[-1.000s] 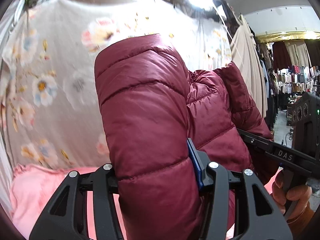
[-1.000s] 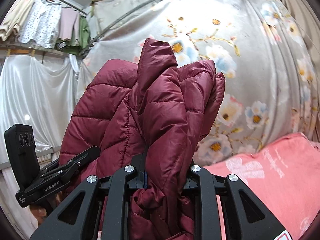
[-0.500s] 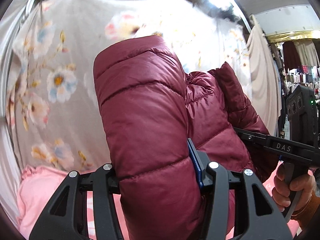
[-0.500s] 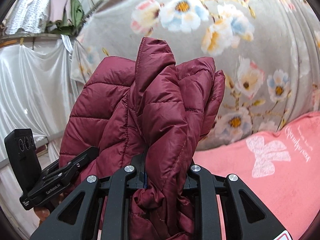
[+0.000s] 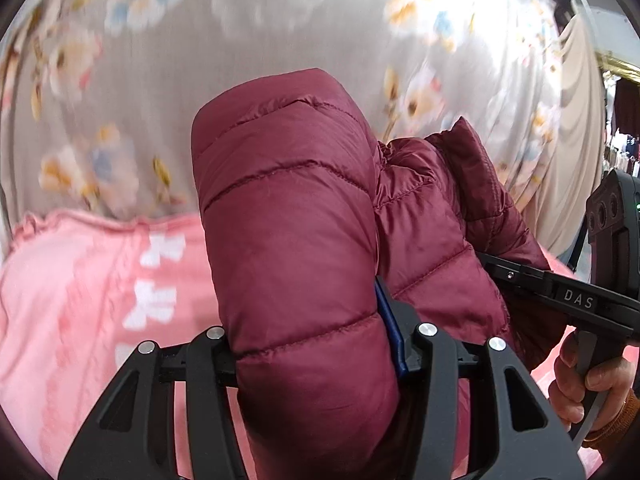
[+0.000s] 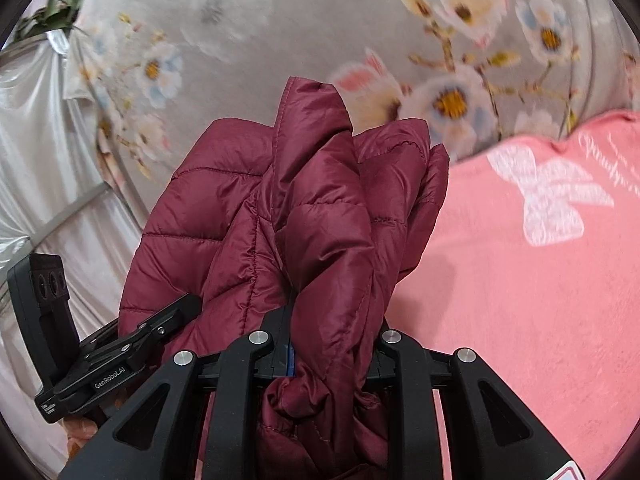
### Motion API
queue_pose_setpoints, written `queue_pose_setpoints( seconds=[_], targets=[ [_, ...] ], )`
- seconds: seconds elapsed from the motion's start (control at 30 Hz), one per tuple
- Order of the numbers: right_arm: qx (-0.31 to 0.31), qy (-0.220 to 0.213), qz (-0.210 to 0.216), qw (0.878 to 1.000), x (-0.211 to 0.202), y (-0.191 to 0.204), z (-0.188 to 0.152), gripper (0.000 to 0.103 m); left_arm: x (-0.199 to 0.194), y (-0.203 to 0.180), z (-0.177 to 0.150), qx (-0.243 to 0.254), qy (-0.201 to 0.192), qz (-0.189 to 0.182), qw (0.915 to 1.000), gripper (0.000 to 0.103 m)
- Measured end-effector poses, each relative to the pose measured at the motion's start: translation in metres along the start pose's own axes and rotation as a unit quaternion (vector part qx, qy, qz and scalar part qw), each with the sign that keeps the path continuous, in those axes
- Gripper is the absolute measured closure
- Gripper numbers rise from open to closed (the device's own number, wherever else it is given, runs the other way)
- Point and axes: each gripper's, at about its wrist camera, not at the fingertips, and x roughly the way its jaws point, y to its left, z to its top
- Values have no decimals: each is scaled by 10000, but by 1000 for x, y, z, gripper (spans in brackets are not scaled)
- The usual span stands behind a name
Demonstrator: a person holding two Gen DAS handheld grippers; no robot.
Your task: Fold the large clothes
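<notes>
A dark red quilted puffer jacket [image 5: 296, 232] is held up in the air between both grippers. My left gripper [image 5: 312, 344] is shut on a thick padded fold of it. My right gripper [image 6: 328, 344] is shut on a bunched edge of the same jacket [image 6: 320, 216]. The right gripper also shows at the right of the left wrist view [image 5: 576, 300], held by a hand. The left gripper shows at the lower left of the right wrist view [image 6: 120, 356]. The jacket hides both sets of fingertips.
A pink blanket with white butterfly print [image 6: 520, 272] covers the surface below the jacket; it also shows in the left wrist view [image 5: 92, 304]. A grey floral curtain [image 5: 240, 52] hangs behind. Silver drapes [image 6: 36, 128] hang at the left.
Both grippers have tilted downward with the jacket. The pink blanket now fills more of each view and the ceiling and hanging clothes have left the view. Both grips are unchanged.
</notes>
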Motion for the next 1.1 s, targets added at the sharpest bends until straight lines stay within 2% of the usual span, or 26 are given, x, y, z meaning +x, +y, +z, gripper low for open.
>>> queue_pose_setpoints(
  seconds=[0.17,0.5,0.8,1.1],
  targets=[
    [255,256,-141,9992,27,-26,-18,82,41,6,-26,-42,481,39,9988,55],
    [496,507,-297,9970,49,-56,-45,82,83,3,-59,105,958,20,9953,55],
    [531,579,-350,9963,59,-66,-52,81,97,5,-70,154,1029,58,9946,54],
    [259,632,-576,9960,70,-64,-58,75,107,18,-82,-98,1126,62,9936,49]
  ],
)
